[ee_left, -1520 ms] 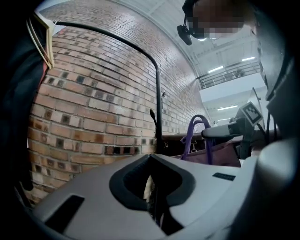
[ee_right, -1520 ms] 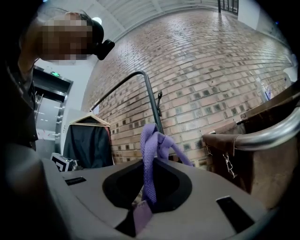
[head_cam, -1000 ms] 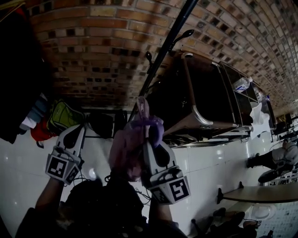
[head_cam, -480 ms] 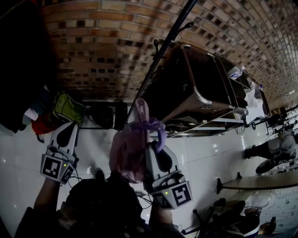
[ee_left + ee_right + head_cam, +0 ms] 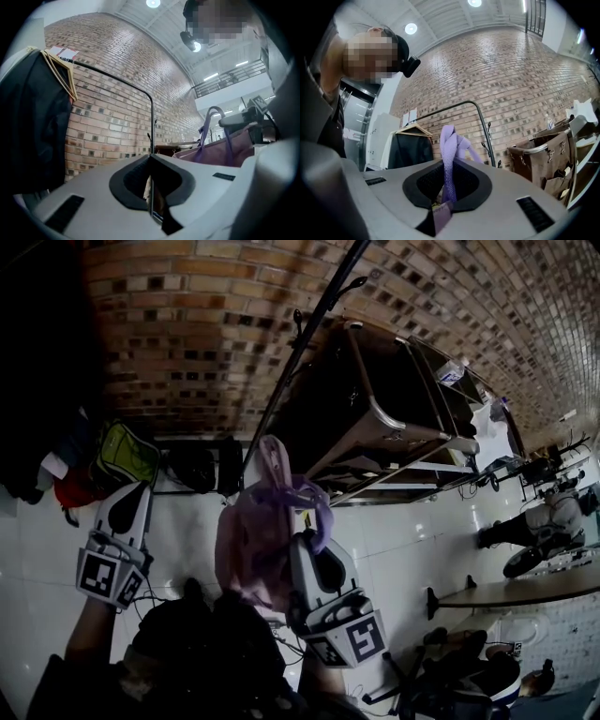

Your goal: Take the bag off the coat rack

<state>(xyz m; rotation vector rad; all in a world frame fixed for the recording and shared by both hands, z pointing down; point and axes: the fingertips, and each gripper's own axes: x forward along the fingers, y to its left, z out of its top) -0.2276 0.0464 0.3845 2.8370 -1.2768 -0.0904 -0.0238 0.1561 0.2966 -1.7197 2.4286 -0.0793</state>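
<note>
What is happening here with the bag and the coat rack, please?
A person works two handheld grippers. The right tongs are clamped on the purple strap of a pink bag, which hangs from them beside the coat rack, apparently free of its hooks. The left tongs are shut and empty, held off to the side.

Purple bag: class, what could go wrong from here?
1. The right gripper pinches only the bunched straps; they might slip and the bag drop.
2. The straps sit close to the coat rack pole and could snag.
3. The left gripper, shut and apart from the bag, gives no support.
</note>
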